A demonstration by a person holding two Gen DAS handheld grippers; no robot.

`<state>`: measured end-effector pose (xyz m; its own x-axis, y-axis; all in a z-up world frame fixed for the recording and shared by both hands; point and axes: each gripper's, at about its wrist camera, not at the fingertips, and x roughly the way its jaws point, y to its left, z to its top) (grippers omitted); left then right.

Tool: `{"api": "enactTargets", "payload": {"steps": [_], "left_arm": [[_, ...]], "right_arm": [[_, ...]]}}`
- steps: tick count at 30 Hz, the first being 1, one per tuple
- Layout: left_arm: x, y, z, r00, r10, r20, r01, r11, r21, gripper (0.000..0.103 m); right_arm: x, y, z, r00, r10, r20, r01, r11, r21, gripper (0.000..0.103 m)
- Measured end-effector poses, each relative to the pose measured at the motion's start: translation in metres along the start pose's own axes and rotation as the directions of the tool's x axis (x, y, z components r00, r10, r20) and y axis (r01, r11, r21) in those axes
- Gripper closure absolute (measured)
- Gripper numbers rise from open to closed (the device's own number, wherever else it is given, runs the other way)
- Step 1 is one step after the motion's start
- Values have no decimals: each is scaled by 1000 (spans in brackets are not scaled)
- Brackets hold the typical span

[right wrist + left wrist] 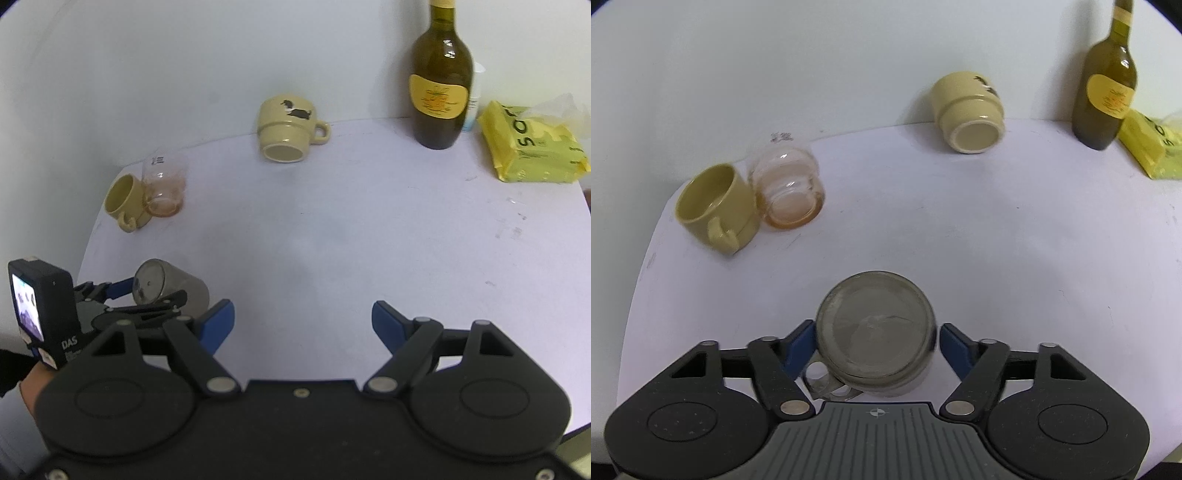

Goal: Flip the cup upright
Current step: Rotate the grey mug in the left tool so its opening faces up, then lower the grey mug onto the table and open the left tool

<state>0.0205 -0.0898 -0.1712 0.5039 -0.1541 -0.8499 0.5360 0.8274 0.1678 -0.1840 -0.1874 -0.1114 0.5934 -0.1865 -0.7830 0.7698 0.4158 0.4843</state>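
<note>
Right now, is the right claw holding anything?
No, the right claw is open with only bare table between its blue fingers.

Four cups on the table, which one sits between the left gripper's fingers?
The grey translucent cup, tipped with its base facing the left wrist camera. The two yellowish mugs and the clear orange-tinted glass lie farther back, untouched.

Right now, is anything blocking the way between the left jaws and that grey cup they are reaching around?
Nothing visible does. The grey cup lies on its side directly between the jaws of the left gripper, base toward the camera. A small gap shows beside the right jaw. The other cups, such as the olive mug, lie farther back on the table.
</note>
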Motion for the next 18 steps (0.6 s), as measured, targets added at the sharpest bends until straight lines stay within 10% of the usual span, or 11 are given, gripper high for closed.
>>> {"api": "enactTargets", "payload": {"steps": [18], "left_arm": [[23, -19, 45, 1000, -1, 25, 0, 999, 36, 35]], "right_arm": [[-12, -11, -8, 1000, -28, 1, 28, 1000, 2, 23]]}}
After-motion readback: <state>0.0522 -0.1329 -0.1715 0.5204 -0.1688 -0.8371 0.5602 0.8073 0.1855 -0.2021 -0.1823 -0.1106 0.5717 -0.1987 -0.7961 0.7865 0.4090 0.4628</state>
